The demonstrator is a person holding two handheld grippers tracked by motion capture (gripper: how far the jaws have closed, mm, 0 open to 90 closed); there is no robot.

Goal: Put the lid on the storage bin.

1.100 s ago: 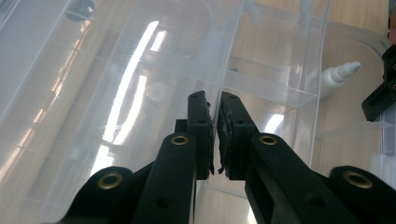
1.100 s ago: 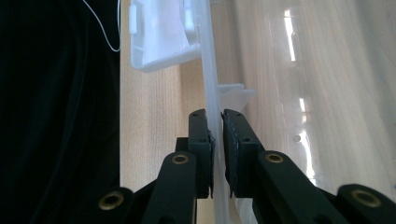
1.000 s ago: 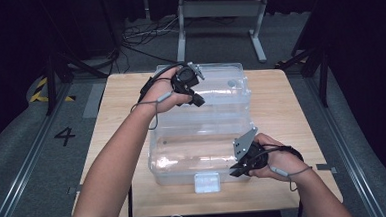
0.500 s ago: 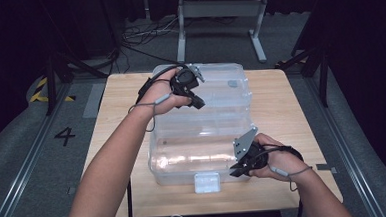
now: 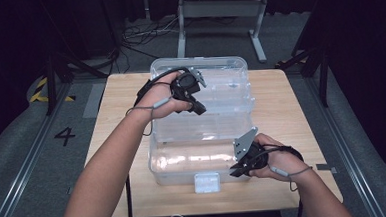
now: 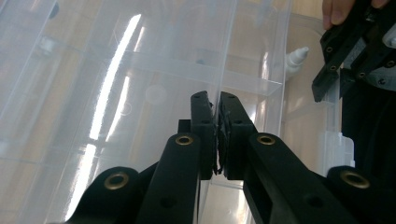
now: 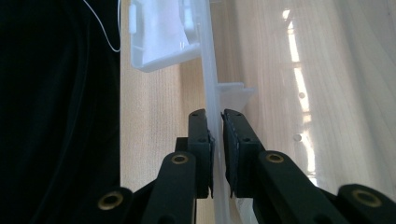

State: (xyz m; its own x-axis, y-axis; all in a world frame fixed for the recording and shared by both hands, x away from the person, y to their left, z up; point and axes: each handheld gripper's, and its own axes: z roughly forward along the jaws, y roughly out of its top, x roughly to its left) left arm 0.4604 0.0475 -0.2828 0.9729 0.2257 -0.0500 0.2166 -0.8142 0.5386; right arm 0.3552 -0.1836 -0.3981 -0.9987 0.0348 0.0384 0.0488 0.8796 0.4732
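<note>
Clear plastic box (image 5: 202, 138) mid-desk, lid (image 5: 203, 95) raised toward far edge. Left gripper (image 5: 197, 104) pinching lid's rim to hold it open; right gripper (image 5: 240, 167) clamping front wall, steadying base.

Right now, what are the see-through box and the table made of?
The box looks like clear, glossy plastic: you can see the table through its walls, and light streaks shine on it. The table looks like pale wood or a wood-look board with a matte finish, with fine grain lines showing. Both the left gripper and the right gripper pinch the box's thin walls.
</note>
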